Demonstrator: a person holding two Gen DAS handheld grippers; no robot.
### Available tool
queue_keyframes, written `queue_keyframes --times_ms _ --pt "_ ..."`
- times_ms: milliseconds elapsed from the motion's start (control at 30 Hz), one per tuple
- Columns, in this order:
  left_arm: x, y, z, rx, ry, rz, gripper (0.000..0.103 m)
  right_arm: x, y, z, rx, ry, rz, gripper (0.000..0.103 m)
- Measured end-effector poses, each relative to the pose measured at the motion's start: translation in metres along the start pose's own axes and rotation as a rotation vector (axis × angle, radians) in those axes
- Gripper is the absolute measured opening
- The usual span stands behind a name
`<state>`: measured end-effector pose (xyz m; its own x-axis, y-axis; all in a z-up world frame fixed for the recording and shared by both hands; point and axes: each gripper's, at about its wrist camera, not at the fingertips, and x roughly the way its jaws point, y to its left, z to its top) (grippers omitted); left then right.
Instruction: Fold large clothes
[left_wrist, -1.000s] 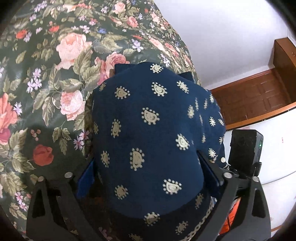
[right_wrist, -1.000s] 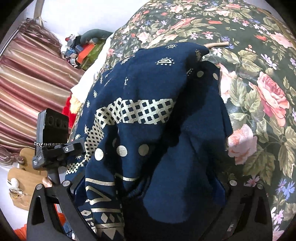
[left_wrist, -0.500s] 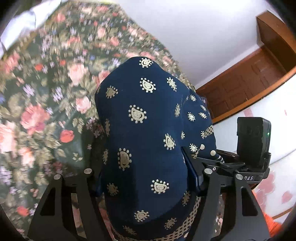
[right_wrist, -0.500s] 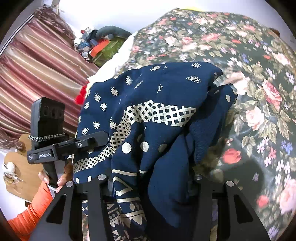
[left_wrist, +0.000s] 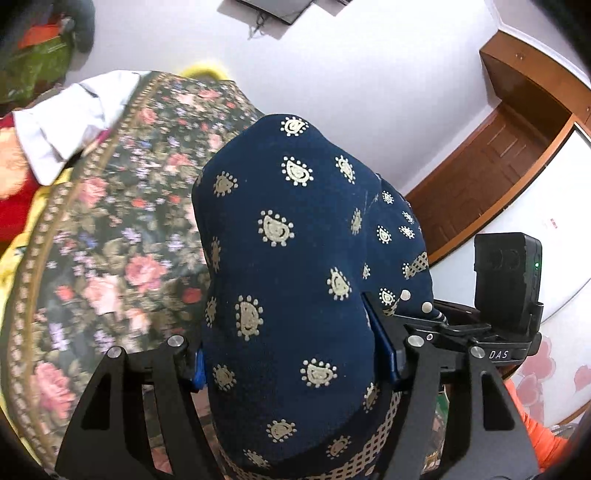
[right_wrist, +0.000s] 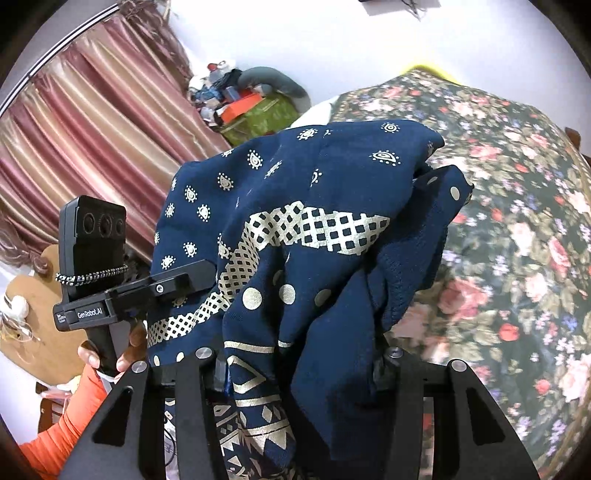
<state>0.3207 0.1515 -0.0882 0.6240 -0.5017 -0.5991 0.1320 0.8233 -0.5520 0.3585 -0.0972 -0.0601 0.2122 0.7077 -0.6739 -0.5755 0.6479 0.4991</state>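
The left hand-held gripper (left_wrist: 291, 354) is raised above the bed (left_wrist: 110, 236), tipped toward the white wall, its two fingers clenched on a thick bunch of the navy garment (left_wrist: 295, 258) with cream paisley print. The right hand-held gripper (right_wrist: 303, 365) is held at a similar height just beside it and grasps another gathered fold of the same garment (right_wrist: 303, 206), which drapes between the two and hangs over the floral bedspread (right_wrist: 517, 229). In the right wrist view, the person's left hand (right_wrist: 110, 354) wraps the other gripper's handle, orange sleeve (right_wrist: 62, 421) below.
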Motion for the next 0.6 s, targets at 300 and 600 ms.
queue_keyframes --times_ms 300,600 --pt "-0.031 0.071 -0.025 -0.098 0.000 0.043 0.068 0.074 0.042 -0.010 -0.003 0.098 0.022 0.047" --pt "0.007 0.139 -0.054 -0.209 0.096 0.035 0.068 0.141 0.027 -0.032 0.055 0.219 -0.022 0.047"
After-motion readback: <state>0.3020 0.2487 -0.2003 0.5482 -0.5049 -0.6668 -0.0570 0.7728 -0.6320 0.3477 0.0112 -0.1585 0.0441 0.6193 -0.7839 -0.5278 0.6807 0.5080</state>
